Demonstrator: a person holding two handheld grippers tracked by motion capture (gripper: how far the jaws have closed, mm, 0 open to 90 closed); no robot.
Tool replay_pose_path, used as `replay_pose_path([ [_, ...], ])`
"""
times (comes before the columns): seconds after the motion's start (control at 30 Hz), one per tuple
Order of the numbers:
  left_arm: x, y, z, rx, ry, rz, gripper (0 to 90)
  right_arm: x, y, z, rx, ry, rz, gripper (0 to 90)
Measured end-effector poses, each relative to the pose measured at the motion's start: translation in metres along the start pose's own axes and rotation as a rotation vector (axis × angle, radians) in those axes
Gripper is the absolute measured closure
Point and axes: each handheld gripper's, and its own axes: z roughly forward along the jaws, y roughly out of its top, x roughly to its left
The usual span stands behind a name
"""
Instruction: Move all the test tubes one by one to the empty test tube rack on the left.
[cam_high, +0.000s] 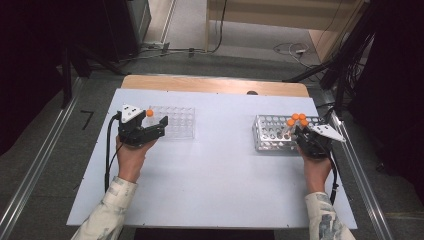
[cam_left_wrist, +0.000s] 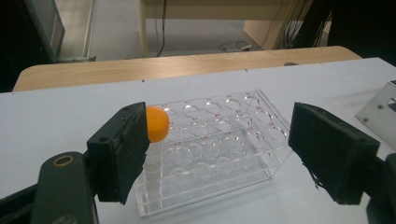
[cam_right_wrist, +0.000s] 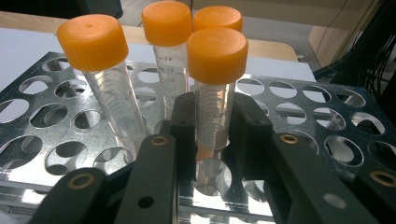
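White tabletop; left tongs spread wide, right tongs pinching an orange-capped tube.

black cables lie on the grey floor beyond the table.

We think this is a lab. We see a metal rack with clear tubes that have orange caps, a see-through rack, a white table, and loose cables on the floor.
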Motion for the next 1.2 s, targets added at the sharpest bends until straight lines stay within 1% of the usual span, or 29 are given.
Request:
replay_pose_path([
  [0.27,0.0,0.0,0.0,-0.001,-0.001,0.001,20.8,-0.001,0.003,-0.005,-0.025,0.003,0.012,71.1],
  [0.57,-0.001,0.0,0.001,-0.002,0.0,0.004,20.8,-0.004,0.015,-0.021,-0.092,0.005,0.023,71.1],
  [0.77,-0.001,0.0,0.001,-0.002,0.0,0.004,20.7,-0.002,0.022,-0.034,-0.139,0.014,0.023,71.1],
  [0.87,-0.001,0.0,0.0,-0.002,-0.002,0.004,20.8,-0.002,0.025,-0.041,-0.151,0.028,0.032,71.1],
  [1.03,-0.001,0.0,-0.001,-0.005,-0.005,0.002,20.7,0.0,0.029,-0.054,-0.171,0.044,0.025,71.2],
  [1.2,-0.001,0.0,-0.001,-0.007,-0.007,0.001,20.8,0.007,0.03,-0.062,-0.173,0.074,0.016,71.2],
])
